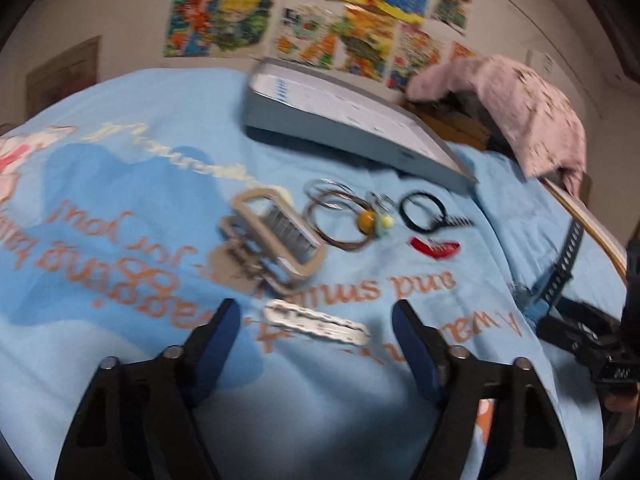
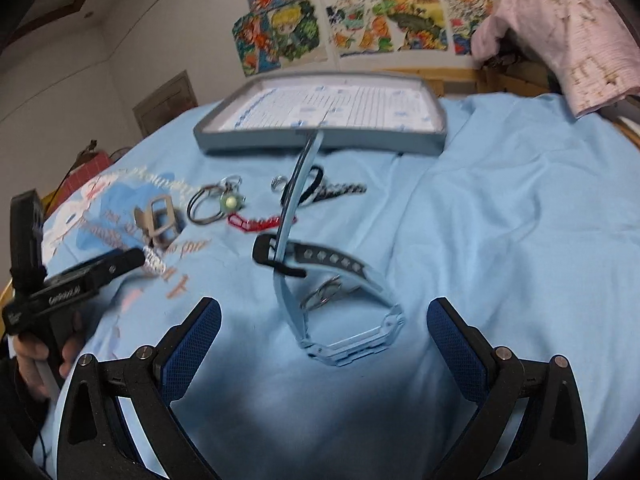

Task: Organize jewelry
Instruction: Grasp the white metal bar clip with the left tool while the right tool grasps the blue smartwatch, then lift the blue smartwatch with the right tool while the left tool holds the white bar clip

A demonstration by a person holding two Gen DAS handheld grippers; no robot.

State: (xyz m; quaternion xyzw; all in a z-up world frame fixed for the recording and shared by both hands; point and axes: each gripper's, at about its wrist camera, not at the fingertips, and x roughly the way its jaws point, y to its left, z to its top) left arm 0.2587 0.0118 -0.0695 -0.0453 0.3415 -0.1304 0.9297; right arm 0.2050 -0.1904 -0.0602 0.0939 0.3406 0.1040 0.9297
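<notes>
Your left gripper (image 1: 316, 322) has its 2 blue-padded fingers spread wide and holds nothing. It hovers low over the sparkly silver rectangular hair clip (image 1: 316, 322), which lies flat on the light blue printed bedsheet (image 1: 120, 208) between the fingertips. That alignment suggests the clip is your next pick.

Your right gripper (image 2: 324, 320) is likewise spread and empty. The pale blue plastic wristwatch with perforated black-lined strap (image 2: 344, 332) lies on the sheet between its fingers, case nearest the camera, 1 strap rising toward the tray.

The remaining pieces sit loose in a rough row on the sheet:
- a beige plastic claw clip (image 1: 272, 236);
- thin brown hair ties with yellow and green beads (image 1: 344, 216);
- a black elastic loop (image 1: 420, 208) beside a small black comb clip;
- a red comb clip (image 1: 436, 248).

The grey shallow rectangular tray lined with a printed white sheet (image 2: 320, 136) stands at the far side, apart from the items. No jewelry is visible inside it, so sorting appears barely begun.

Risk: the flat clip on soft cloth offers little edge, so your pads may pinch fabric with it.
</notes>
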